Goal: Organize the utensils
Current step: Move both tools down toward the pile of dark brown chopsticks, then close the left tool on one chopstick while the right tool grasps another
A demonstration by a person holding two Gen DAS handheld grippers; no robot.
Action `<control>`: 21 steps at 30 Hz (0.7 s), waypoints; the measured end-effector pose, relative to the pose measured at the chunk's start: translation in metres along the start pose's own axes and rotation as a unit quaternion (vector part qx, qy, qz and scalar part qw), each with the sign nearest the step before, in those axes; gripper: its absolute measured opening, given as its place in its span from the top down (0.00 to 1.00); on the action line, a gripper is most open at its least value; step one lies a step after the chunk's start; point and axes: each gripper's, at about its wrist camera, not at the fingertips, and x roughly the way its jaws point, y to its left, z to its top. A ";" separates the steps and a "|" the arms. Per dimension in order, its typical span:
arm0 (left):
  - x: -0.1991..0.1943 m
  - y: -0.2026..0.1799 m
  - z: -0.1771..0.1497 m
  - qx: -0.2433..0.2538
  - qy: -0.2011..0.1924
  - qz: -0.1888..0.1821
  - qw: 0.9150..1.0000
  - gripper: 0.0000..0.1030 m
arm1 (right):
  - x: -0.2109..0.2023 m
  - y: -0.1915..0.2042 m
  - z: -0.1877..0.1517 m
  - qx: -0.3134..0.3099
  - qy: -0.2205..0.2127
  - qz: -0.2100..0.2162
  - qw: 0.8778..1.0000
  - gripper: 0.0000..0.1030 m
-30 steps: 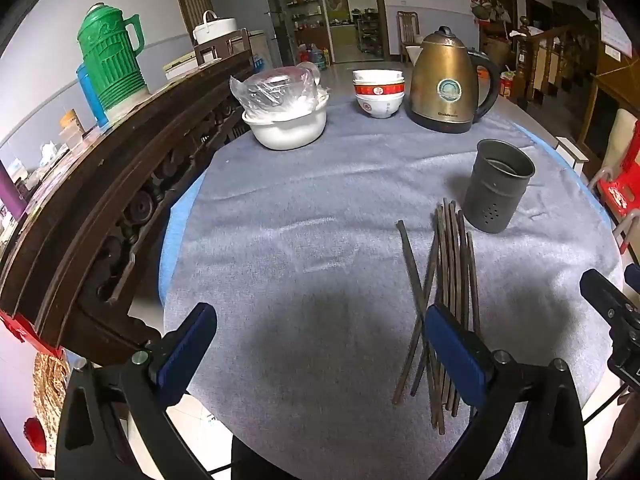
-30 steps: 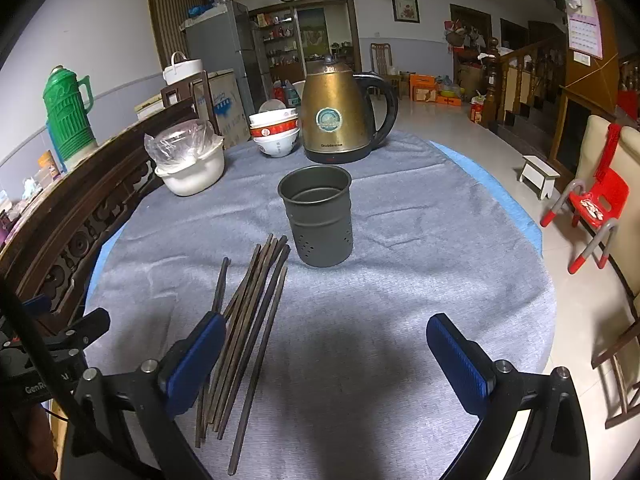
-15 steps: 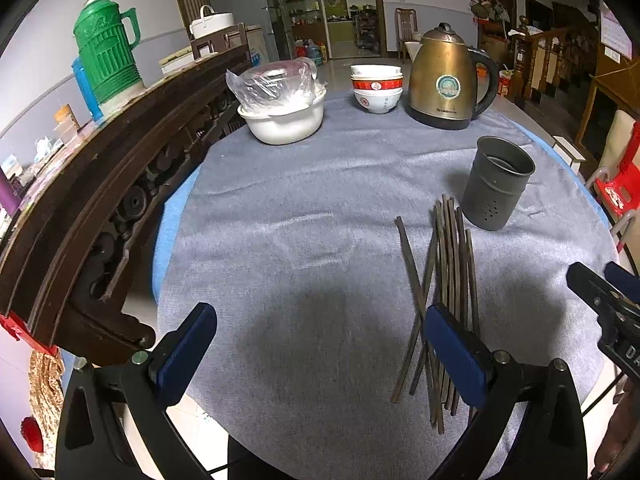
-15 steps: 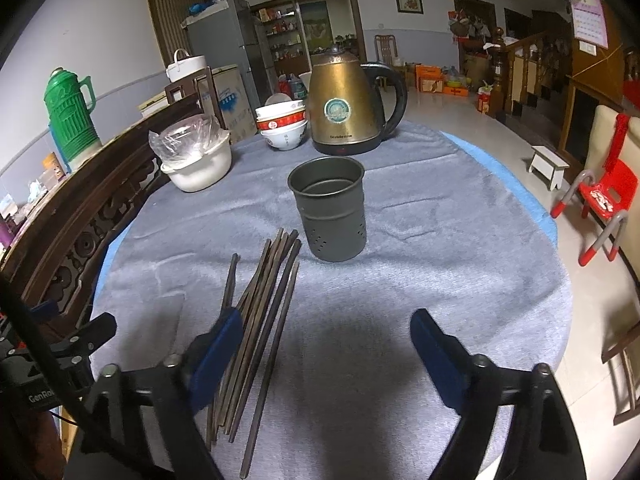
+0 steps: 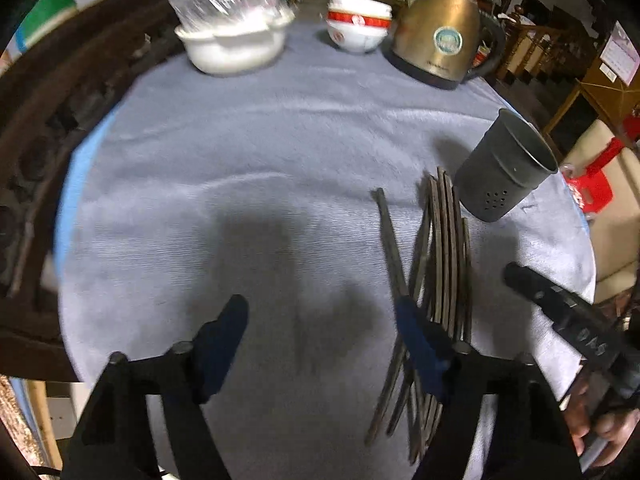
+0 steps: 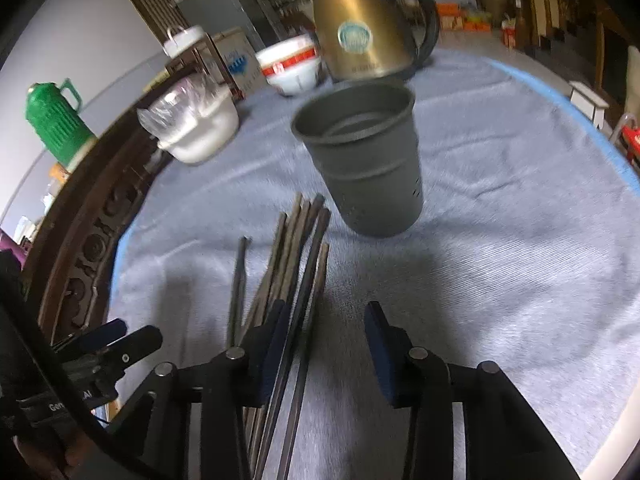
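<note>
Chopsticks (image 6: pixel 296 256): loose bundle flat on grey cloth (image 6: pixel 500 240), toward table's right side; tips fanned just short of holder, butts toward near edge.
Holder (image 6: pixel 366 160): dark perforated metal cup, upright, just beyond chopstick tips; seemed to hold nothing yet, but blurred.
Long axis: ran near edge to far edge, roughly in line w/ both grippers' fingers; one stick (image 6: pixel 239 280) lay apart on the left, angled across the rest.
R gripper (image 6: pixel 326 354): jaws apart, nothing held; left finger sat over bundle's right-hand sticks, right finger over bare cloth. Contact w/ sticks: cannot tell.
L gripper (image 5: pixel 322 346): jaws wide apart, nothing held; right finger over bundle's near part, left finger over bare cloth well to the left.
Nearer: R, by judgement; its gap straddled the outer sticks, while L's gap lay mostly left of the bundle.
Next move, likely: pinch across the sticks, i.e. crosswise to long axis, then lift & tip upright into holder.
Risk: thin round sticks could roll or splay when pinched.
Far edge: gold kettle (image 6: pixel 360 36), stacked bowls (image 5: pixel 356 26), wrapped white pot (image 5: pixel 232 36), all well clear.
</note>
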 end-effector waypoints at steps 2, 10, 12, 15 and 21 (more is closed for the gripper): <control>0.012 -0.004 0.007 0.004 0.012 -0.012 1.000 0.37 | 0.014 -0.001 0.001 0.009 0.018 -0.001 1.000 0.61; 0.040 -0.013 0.032 0.003 0.041 -0.028 0.999 0.50 | 0.040 0.001 0.011 0.032 0.046 -0.009 0.998 0.62; 0.046 -0.015 0.036 0.002 0.047 -0.030 0.998 0.51 | 0.046 0.004 0.013 0.031 0.049 -0.014 0.998 0.63; 0.056 -0.019 0.041 0.002 0.057 -0.029 0.998 0.60 | 0.053 0.007 0.017 0.028 0.045 -0.032 0.998 0.70; 0.060 -0.019 0.047 -0.006 0.052 -0.047 0.998 0.72 | 0.053 0.007 0.023 0.024 0.041 -0.034 0.998 0.76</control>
